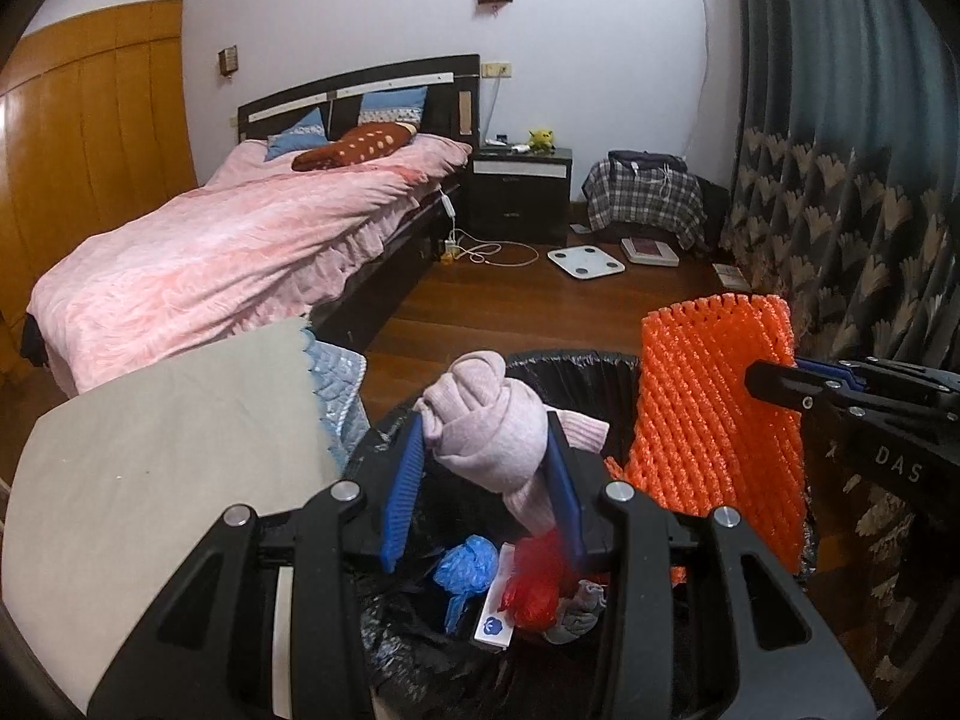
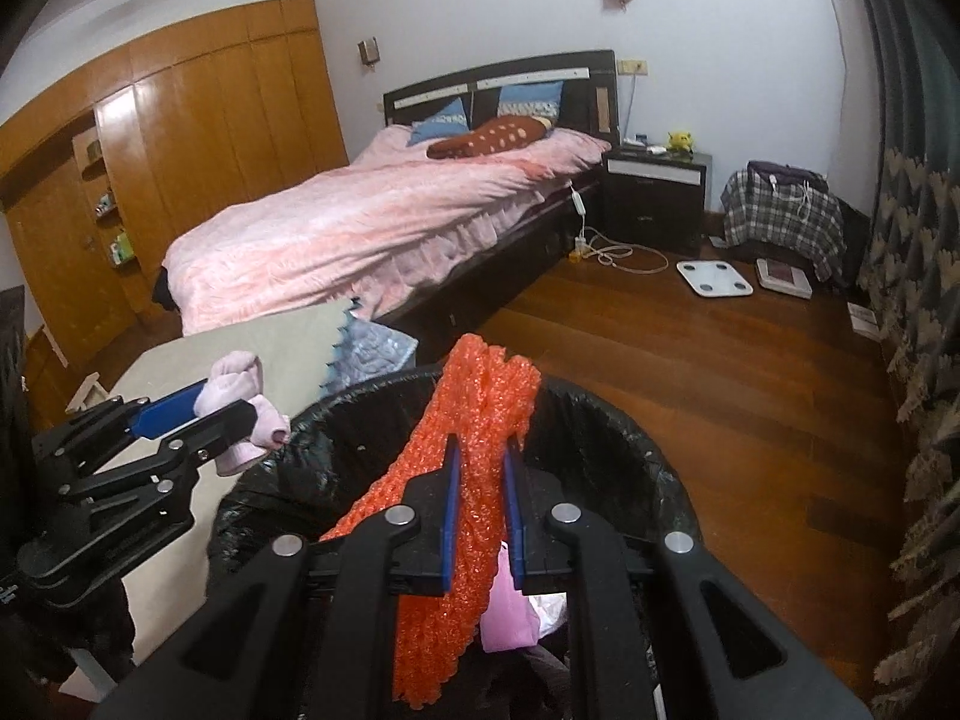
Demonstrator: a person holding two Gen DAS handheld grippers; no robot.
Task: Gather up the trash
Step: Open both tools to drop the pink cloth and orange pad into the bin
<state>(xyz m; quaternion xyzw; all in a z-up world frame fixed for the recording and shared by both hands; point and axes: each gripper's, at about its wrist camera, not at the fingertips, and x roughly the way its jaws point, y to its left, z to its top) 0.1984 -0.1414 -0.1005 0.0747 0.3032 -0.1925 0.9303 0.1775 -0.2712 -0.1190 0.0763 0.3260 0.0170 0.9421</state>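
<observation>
1. Left wrist view: the left gripper (image 1: 483,450) is part-way closed, its blue pads pressed on either side of a knotted pink cloth (image 1: 489,420).
2. The cloth hangs over the open mouth of the bin (image 1: 576,363), which is lined with a black bag.
3. Inside the bin lie a blue wad (image 1: 465,564), a red wad (image 1: 534,591), a white card (image 1: 495,624) and a grey rag (image 1: 579,609).
4. On the right, the right gripper (image 1: 774,390) pinches an orange foam net (image 1: 717,414), which hangs over the bin's right rim.
5. A grey sheet (image 1: 162,468) lies just left of the bin; behind it stands a bed (image 1: 240,252) with a pink cover.
6. Right wrist view: the right gripper (image 2: 483,474) is nearly closed, its pads clamped on the bunched net (image 2: 474,420).
7. The net rises past the fingertips and also droops below them into the bin (image 2: 606,414), beside something pink (image 2: 510,612) in there.
8. On the left, the left gripper (image 2: 222,408) grips the cloth (image 2: 240,402) just outside the bin's left rim, in front of the sheet (image 2: 288,342).
9. Scales (image 2: 714,279) lie on the wood floor (image 2: 690,372), well beyond the bin.
</observation>
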